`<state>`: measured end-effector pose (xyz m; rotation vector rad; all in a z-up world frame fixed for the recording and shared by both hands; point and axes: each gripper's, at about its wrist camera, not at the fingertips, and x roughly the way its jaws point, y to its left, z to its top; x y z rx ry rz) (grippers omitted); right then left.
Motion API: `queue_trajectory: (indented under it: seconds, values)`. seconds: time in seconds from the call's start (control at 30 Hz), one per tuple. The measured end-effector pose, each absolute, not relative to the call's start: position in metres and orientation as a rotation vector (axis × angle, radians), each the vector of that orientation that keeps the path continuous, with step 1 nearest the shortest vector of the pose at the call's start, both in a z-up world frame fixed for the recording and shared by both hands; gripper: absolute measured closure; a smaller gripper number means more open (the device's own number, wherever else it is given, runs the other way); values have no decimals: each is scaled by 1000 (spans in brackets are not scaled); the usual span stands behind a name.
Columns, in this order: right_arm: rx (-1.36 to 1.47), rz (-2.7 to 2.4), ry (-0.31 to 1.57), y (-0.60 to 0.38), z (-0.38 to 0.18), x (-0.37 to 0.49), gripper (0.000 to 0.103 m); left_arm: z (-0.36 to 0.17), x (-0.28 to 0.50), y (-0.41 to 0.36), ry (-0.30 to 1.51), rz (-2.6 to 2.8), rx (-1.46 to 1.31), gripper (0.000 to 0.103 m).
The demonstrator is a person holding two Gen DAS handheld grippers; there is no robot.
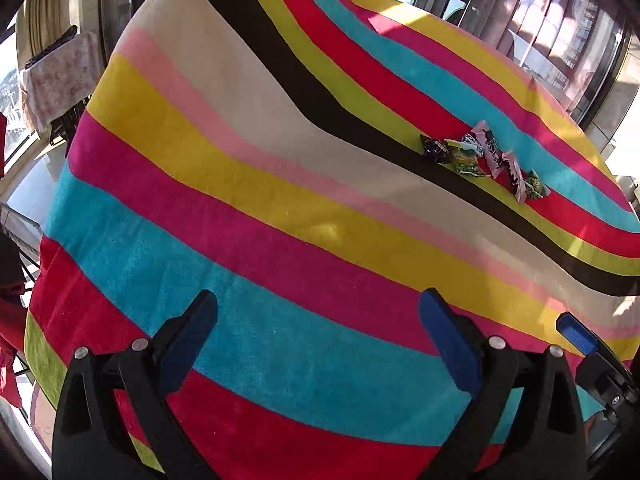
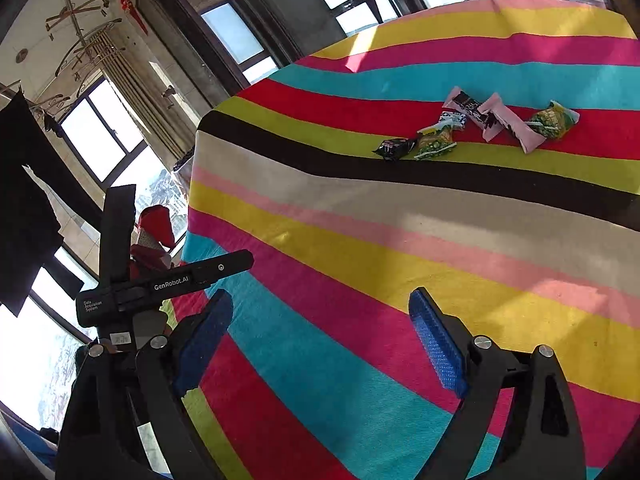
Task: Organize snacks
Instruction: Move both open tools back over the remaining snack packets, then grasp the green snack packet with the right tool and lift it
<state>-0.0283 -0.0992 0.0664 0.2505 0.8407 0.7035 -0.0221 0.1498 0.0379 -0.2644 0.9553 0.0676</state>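
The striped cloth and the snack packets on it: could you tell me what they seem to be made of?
Striped cloth: woven fabric, matte, probably cotton; fine weave texture shows and it drapes over the edge.
Snack packets: thin plastic or foil film, glossy; crinkled, with crimped ends and glints.

Bench (image 2: 360, 240): covered by a striped cloth (image 2: 400, 272).
Snack packets (image 2: 472, 124): clustered in a row on the cloth's red and lime stripes.

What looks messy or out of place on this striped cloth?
Only the snack packets: they lie in a loose, overlapping jumble at the far side of the striped cloth, pointing different ways. Nothing looks spilled or torn.
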Motion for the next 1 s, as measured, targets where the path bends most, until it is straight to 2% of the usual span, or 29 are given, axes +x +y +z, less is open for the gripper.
queue_trajectory:
  seconds: [0.33, 0.5, 0.7, 1.0]
  values:
    - [314, 383, 904, -194, 42, 51, 15, 14, 66, 41, 952, -10, -83, 2]
    - [363, 274, 884, -213, 39, 97, 15, 12, 66, 39, 941, -28, -86, 2]
    - [44, 211, 824, -184, 48, 152, 15, 13, 63, 46, 924, -52, -130, 2]
    - [-97, 220, 870, -167, 39, 204, 16, 14, 61, 48, 921, -51, -139, 2]
